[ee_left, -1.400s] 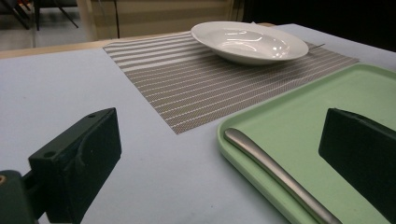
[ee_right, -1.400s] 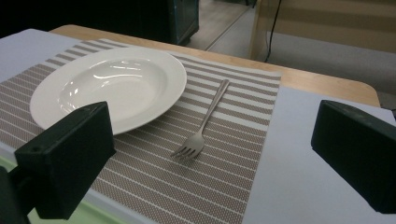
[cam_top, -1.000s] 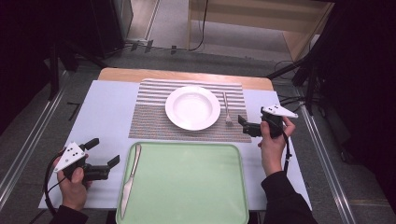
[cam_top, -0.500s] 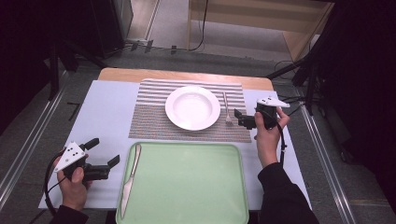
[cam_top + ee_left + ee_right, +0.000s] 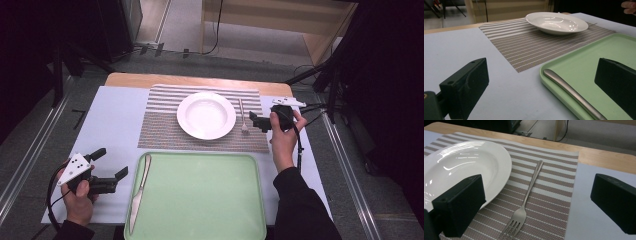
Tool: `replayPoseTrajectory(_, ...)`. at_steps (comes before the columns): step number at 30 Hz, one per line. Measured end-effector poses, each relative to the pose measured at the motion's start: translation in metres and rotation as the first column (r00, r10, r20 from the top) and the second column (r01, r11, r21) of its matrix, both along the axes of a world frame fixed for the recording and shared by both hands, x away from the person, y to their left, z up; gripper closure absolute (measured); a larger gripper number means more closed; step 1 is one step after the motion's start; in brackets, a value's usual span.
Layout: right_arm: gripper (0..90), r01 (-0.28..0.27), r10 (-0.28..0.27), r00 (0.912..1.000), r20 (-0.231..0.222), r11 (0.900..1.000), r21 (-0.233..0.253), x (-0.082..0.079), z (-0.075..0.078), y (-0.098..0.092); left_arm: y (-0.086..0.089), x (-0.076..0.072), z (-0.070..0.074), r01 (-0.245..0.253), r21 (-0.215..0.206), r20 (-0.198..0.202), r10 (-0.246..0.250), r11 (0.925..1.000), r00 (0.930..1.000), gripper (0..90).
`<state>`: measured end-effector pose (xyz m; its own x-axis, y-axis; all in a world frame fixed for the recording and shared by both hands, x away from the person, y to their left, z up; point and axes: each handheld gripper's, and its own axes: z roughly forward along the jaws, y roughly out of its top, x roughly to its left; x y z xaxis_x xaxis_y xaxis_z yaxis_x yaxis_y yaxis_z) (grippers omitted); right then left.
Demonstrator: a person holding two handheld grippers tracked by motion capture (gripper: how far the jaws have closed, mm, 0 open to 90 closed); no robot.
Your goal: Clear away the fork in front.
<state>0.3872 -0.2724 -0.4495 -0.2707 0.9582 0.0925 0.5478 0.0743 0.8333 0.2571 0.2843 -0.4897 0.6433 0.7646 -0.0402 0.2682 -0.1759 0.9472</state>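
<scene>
A white plate (image 5: 206, 115) sits on a striped placemat (image 5: 160, 127), with a fork (image 5: 242, 117) lying just to its right. A knife (image 5: 139, 187) lies along the left edge of a green tray (image 5: 200, 200). My right gripper (image 5: 255, 121) hovers open right beside the fork; the fork (image 5: 526, 197) lies between its jaws in the right gripper view, next to the plate (image 5: 464, 167). My left gripper (image 5: 111, 162) is open at the tray's left side, facing the knife handle (image 5: 571, 93) and holding nothing.
A pale blue sheet (image 5: 107, 117) covers the wooden table beneath the placemat and tray. A bare wooden strip (image 5: 200, 81) runs along the far edge. Metal rails (image 5: 345, 170) flank the table, and cables lie on the floor beyond.
My right gripper has moved left and away from the person, from the blue sheet up to the fork. The left gripper has stayed put.
</scene>
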Motion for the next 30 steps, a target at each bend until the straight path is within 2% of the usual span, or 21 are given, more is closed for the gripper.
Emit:
replayPoseTrajectory(6, 0.0, 0.018, -0.018, 0.9995, -0.025, 1.000, 0.004, 0.011, -0.004, 0.000, 0.000, 0.000, 0.000, 0.002, 0.002, 0.000, -0.002, 1.0000, 1.0000, 0.0)
replayPoseTrajectory(8, 0.0, 0.014, -0.013, 0.9988, -0.048, 1.000, 0.005, 0.016, -0.005, 0.001, 0.000, 0.000, 0.000, 0.003, 0.001, 0.000, -0.003, 1.0000, 1.0000, 0.0)
replayPoseTrajectory(12, 0.0, 0.007, -0.010, 0.9967, -0.081, 0.999, -0.034, 0.028, -0.009, 0.005, 0.000, 0.000, 0.000, 0.003, 0.001, 0.000, -0.003, 1.0000, 1.0000, 0.0)
replayPoseTrajectory(14, 0.0, -0.002, 0.001, 0.9959, -0.090, 1.000, -0.016, 0.034, -0.009, 0.007, 0.000, 0.000, 0.000, 0.003, 0.002, 0.000, -0.003, 1.0000, 1.0000, 0.0)
replayPoseTrajectory(15, 5.8, 0.001, -0.003, 0.9957, -0.092, 1.000, -0.025, 0.036, -0.009, 0.007, 0.000, 0.000, 0.000, 0.004, 0.003, -0.001, -0.004, 1.0000, 1.0000, 0.0)
replayPoseTrajectory(16, 12.3, 0.029, -0.031, 0.9957, -0.088, 0.999, -0.032, 0.038, -0.008, 0.009, 0.000, 0.000, 0.000, 0.004, 0.003, 0.000, -0.004, 1.0000, 1.0000, 0.0)
replayPoseTrajectory(18, 12.8, 0.060, -0.063, 0.9929, -0.101, 0.998, -0.031, 0.042, -0.009, 0.010, 0.000, 0.000, 0.000, 0.004, 0.004, -0.001, -0.004, 1.0000, 1.0000, 0.0)
replayPoseTrajectory(20, 14.0, 0.064, -0.067, 0.9899, -0.125, 0.998, -0.030, 0.047, -0.010, 0.011, 0.000, 0.000, 0.000, 0.004, 0.003, -0.001, -0.004, 1.0000, 1.0000, 0.0)
replayPoseTrajectory(21, 16.7, 0.067, -0.071, 0.9876, -0.140, 0.997, -0.037, 0.050, -0.011, 0.011, 0.000, 0.000, 0.000, 0.004, 0.003, -0.001, -0.004, 1.0000, 1.0000, 0.0)
replayPoseTrajectory(23, 28.9, 0.077, -0.084, 0.9842, -0.155, 0.996, -0.052, 0.054, -0.014, 0.014, 0.000, 0.000, 0.000, 0.004, 0.003, -0.001, -0.004, 1.0000, 1.0000, 0.0)
replayPoseTrajectory(27, 36.7, 0.067, -0.082, 0.9822, -0.169, 0.993, -0.094, 0.059, -0.017, 0.020, 0.000, 0.000, 0.000, 0.004, 0.003, -0.001, -0.004, 1.0000, 1.0000, 0.0)
replayPoseTrajectory(30, 39.7, 0.052, -0.072, 0.9776, -0.198, 0.993, -0.103, 0.064, -0.019, 0.022, 0.000, 0.000, 0.000, 0.005, 0.004, 0.002, -0.005, 1.0000, 1.0000, 0.0)
